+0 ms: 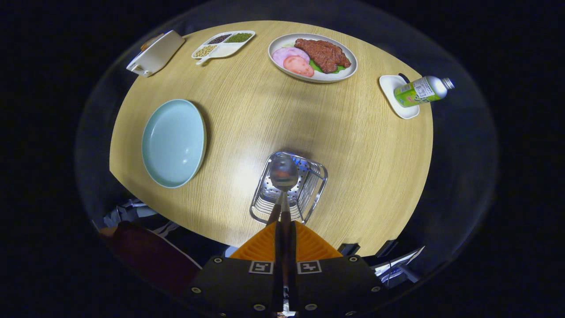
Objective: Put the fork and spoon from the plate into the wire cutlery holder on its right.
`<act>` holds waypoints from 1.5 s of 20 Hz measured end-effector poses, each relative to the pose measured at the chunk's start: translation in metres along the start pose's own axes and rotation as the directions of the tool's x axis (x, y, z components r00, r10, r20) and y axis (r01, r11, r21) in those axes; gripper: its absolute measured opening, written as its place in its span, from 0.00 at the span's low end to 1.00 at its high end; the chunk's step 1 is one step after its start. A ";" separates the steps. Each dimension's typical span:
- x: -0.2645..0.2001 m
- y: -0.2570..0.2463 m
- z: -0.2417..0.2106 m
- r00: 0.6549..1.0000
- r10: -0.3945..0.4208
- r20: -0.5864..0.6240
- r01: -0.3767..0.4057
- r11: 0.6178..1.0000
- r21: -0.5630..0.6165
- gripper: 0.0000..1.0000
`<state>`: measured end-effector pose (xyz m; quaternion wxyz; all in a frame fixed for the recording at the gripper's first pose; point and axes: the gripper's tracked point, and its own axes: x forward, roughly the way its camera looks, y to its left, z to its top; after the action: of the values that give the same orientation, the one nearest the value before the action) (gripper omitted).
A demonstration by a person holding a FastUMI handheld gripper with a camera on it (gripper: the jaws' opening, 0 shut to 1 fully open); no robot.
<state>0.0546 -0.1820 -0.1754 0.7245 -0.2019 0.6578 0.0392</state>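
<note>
The gripper (284,221) is pinching the spoon (284,173) over the holder (314,187); lowering straight before releasing seems wise.

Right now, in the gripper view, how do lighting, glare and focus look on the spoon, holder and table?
Gripper view: fisheye bends the round table edge; a bright glare patch lies on the wood beside the wire cutlery holder; the spoon bowl, held by the shut gripper, looks soft and blurred; the blue plate carries small highlights; the far food plate stays fairly sharp.
</note>
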 end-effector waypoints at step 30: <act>-0.212 -0.092 0.014 0.287 -0.281 0.916 -0.297 0.883 0.364 0.98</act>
<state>0.0696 -0.2171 0.0534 0.9956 0.0476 0.0811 -0.0051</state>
